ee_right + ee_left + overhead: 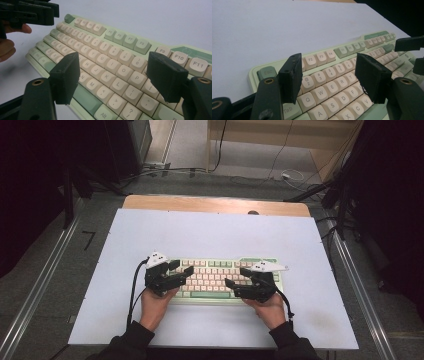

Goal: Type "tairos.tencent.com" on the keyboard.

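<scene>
On the tabletop (pixel 215 230), each hand-held gripper, left (pixel 186 267) and right (pixel 231 282), hovers level over the keyboard (pixel 220 275), jaws spread wide and empty.

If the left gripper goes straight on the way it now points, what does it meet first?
Probably the keyboard: the left gripper points down across its number and letter keys, jaws open with nothing between. Depth is unclear.

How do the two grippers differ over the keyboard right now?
The left gripper hangs over the keyboard's letter end near Esc; the right gripper hangs over its punctuation end. The left carries a small grey plate, the right a longer pointed one. Both stand open, holding nothing.
</scene>
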Demonstrator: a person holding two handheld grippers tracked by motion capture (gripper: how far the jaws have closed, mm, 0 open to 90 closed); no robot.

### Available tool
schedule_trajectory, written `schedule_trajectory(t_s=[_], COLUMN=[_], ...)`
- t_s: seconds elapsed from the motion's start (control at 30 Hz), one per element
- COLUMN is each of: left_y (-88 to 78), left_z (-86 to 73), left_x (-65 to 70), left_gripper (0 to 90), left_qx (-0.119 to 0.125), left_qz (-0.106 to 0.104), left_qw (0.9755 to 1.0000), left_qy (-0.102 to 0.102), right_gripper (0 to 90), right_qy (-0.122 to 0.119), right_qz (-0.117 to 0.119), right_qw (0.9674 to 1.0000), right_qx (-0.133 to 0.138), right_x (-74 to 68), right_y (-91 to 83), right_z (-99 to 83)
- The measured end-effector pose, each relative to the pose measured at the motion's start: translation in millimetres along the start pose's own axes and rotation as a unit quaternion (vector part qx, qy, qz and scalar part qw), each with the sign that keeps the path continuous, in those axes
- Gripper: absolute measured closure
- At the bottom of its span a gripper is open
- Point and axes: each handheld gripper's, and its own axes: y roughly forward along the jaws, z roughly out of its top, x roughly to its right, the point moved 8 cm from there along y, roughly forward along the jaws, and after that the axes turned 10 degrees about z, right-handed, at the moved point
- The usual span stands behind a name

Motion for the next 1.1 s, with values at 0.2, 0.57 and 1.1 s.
schedule_trajectory(t_s=[0.2, 0.57, 1.1], left_y=[0.2, -0.9, -0.3], left_z=[-1.3, -1.9, -2.9], left_x=[0.4, 0.1, -0.1], left_gripper=[39.5, 39.7, 39.8], left_qx=[-0.002, -0.003, -0.004], left_qz=[0.0, 0.001, 0.001], left_qw=[1.0, 1.0, 1.0], left_qy=[0.001, 0.001, 0.0], right_gripper=[31.3, 60.7, 87.5], right_qy=[-0.005, -0.029, -0.049], right_qz=[0.005, 0.014, 0.029], right_qw=[1.0, 0.9995, 0.9981], right_qx=[-0.002, -0.006, -0.022], right_x=[-2.6, -11.6, -24.0], right_y=[1.5, 7.8, 21.0], right_z=[-0.5, -1.4, -5.5])
